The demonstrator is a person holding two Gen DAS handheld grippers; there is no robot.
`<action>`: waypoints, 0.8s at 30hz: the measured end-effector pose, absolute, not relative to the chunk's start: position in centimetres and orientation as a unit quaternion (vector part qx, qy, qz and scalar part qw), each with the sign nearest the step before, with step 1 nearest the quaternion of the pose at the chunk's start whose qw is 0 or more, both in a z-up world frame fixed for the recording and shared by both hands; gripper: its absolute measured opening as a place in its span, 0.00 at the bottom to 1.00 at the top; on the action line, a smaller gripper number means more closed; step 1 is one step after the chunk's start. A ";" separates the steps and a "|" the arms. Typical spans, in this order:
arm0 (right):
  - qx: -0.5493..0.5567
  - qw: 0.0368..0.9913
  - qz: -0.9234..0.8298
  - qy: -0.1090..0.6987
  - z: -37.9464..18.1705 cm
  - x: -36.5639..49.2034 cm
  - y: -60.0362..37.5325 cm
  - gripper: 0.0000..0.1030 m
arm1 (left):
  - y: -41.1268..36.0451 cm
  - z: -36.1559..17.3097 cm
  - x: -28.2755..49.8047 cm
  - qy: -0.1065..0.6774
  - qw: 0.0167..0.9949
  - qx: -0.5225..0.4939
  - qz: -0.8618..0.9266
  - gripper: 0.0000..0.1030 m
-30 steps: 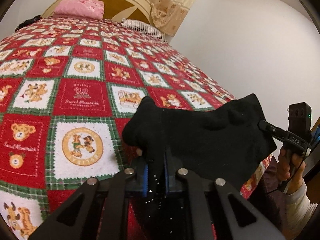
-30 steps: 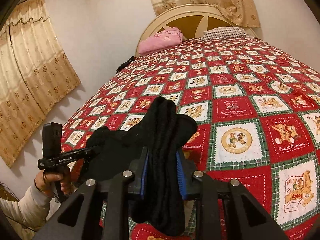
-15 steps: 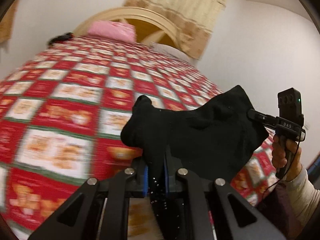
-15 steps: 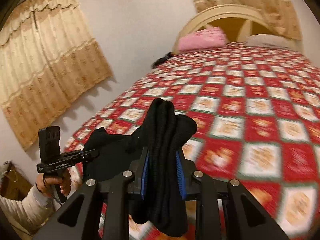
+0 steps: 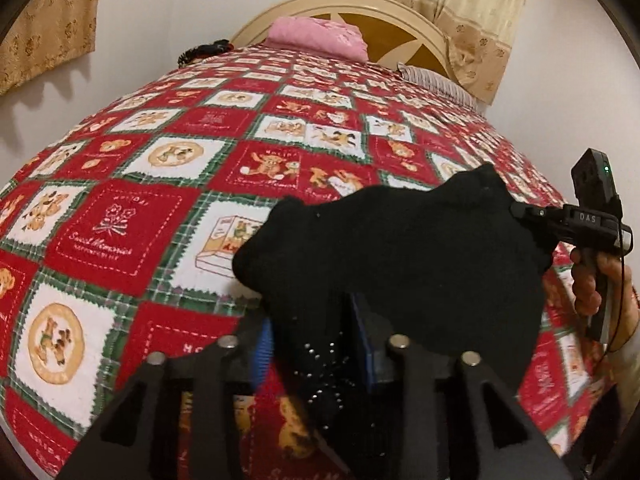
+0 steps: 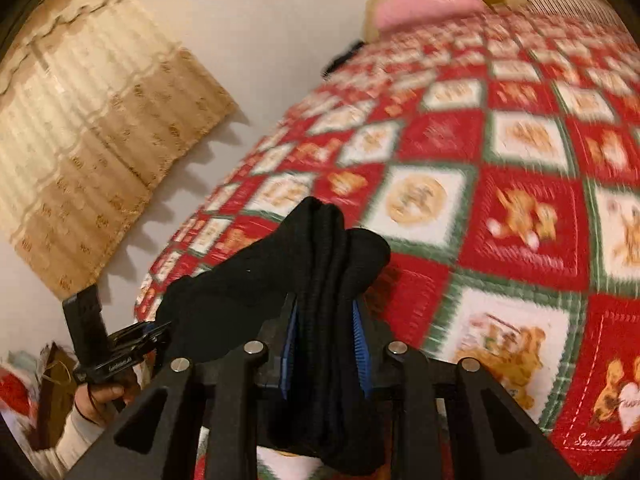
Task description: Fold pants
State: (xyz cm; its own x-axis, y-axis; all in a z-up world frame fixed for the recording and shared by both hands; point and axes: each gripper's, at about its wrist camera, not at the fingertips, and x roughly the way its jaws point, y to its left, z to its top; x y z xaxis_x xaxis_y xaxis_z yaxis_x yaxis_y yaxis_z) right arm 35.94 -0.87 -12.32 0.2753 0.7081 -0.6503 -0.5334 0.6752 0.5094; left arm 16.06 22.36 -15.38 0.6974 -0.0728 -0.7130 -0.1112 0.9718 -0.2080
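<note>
Hanging bunched and unfolded between both tools over the near edge of the teddy-bear quilt [image 5: 168, 184], the black pants [image 5: 400, 256] have yet to be laid flat, both downward-tilted grippers, left gripper [image 5: 316, 344] and right gripper [image 6: 326, 344], parting their jaws around the fabric.

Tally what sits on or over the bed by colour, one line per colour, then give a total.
Black: 2, the pants held up between both grippers, and a dark item near the headboard that I cannot identify
Pink: 1, the pillow
Striped: 1, the pillow
Red patchwork: 1, the bedspread
Total: 5
</note>
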 end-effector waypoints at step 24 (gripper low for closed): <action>0.090 0.817 0.342 0.456 -13.9 36.3 -3.4 0.48 | 21.5 -15.1 14.6 0.384 0.914 -0.098 0.086 0.71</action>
State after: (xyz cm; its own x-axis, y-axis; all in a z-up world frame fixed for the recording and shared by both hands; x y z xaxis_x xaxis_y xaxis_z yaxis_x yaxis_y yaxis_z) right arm 36.32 -3.36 -13.93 0.3501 0.6412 -0.6828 -0.4770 0.7494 0.4592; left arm 14.56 21.52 -15.09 0.6898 0.0819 -0.7193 -0.2329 0.9659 -0.1134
